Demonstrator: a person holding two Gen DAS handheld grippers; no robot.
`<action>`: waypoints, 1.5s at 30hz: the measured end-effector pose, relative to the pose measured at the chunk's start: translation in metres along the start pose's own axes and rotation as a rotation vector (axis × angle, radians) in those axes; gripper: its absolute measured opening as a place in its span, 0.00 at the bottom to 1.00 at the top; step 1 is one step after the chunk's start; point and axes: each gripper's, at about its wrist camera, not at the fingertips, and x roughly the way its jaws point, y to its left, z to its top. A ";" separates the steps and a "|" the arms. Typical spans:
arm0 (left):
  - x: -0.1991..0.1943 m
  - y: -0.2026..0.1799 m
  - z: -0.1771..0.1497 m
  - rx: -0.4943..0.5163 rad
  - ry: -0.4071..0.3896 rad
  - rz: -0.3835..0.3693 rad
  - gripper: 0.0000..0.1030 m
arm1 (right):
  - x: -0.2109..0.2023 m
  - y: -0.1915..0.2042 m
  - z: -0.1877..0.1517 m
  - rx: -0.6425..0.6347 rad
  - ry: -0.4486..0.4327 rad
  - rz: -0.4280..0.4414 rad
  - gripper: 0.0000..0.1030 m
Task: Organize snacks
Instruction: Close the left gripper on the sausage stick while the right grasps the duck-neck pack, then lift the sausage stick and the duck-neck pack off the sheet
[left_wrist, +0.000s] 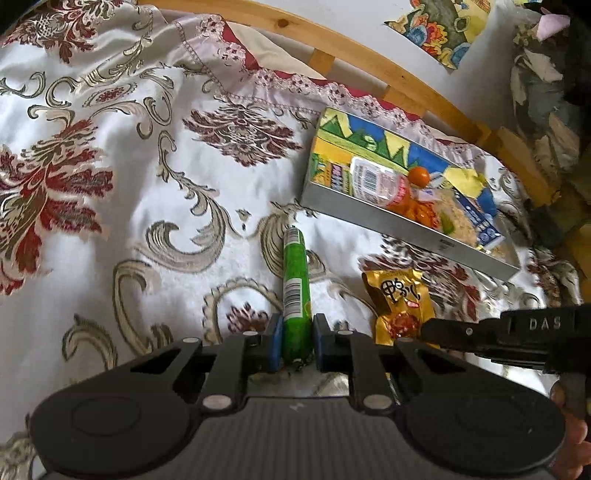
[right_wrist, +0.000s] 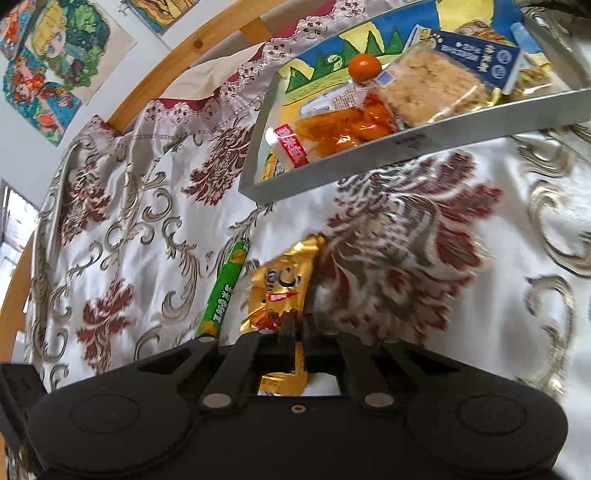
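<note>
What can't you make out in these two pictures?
- Near end of the green snack stick: left view, hidden between the left fingers.
- Lower part of the gold packet: right view, covered by the right fingers.
- Far end of the snack tray: right view, cut off by the top edge.
- Tablecloth pattern: right view, blurred.

I see a satin cloth (left_wrist: 122, 155) with red damask flowers and grey-gold scrolls spread wide — its lace-trimmed edge runs along a curved pine rail (left_wrist: 369, 59). Behind it a white wall (right_wrist: 110, 107) carries bright drawings (right_wrist: 48, 66), and daylight comes from a window (right_wrist: 14, 229) at the far left.
</note>
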 end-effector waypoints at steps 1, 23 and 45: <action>-0.001 -0.001 0.000 0.005 0.007 0.002 0.18 | -0.004 -0.003 -0.002 -0.007 0.002 0.003 0.03; 0.024 -0.001 0.008 0.083 -0.059 0.123 0.28 | 0.022 0.035 -0.028 -0.199 -0.178 -0.125 0.66; 0.002 -0.028 0.000 0.055 0.080 0.028 0.18 | -0.015 0.017 -0.072 -0.388 -0.224 -0.208 0.46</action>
